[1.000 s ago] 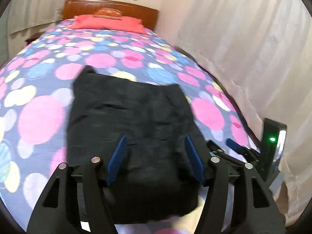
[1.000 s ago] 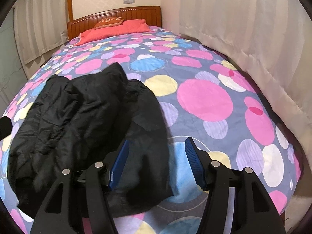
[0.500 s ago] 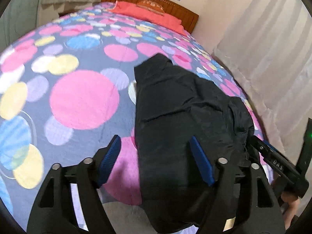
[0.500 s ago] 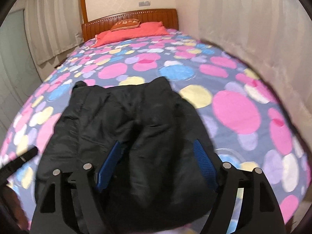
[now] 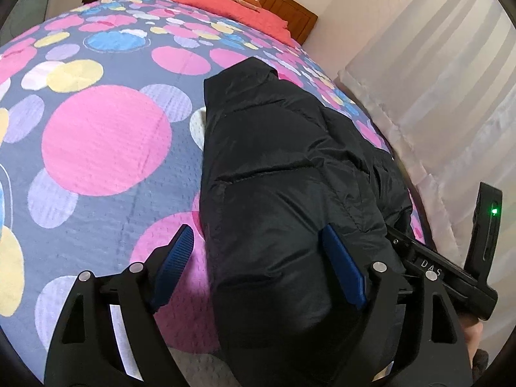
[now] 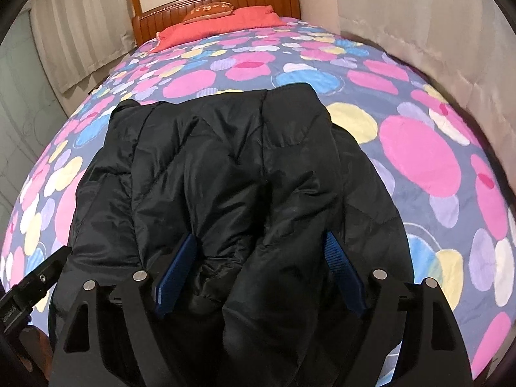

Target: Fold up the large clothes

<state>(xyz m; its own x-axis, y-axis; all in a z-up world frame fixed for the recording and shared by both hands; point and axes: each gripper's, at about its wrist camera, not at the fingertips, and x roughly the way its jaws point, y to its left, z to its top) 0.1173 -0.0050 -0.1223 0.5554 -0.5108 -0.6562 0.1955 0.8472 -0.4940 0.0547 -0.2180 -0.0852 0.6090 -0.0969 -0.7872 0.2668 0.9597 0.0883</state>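
Black puffer jacket (image 6: 232, 174) lies on the spotted bedspread (image 5: 106, 142) near the foot of the bed, folded lengthwise into a narrow bundle with its sides brought in over the middle. Seen from the right wrist, the upper layers are creased and uneven; no crosswise fold is evident.

Left gripper (image 5: 258, 258): jaws have just been opening and stand wide apart at the jacket's near left edge, one pad over the bedspread, the other over the fabric, nothing clamped.

Right gripper (image 6: 261, 264): jaws have likewise just been opening, spread over the near end of the jacket, pads not pressing.

Assessment: lengthwise folding appears complete; remaining work is judged to be taking the near end and folding it toward the red pillow (image 6: 222, 22)
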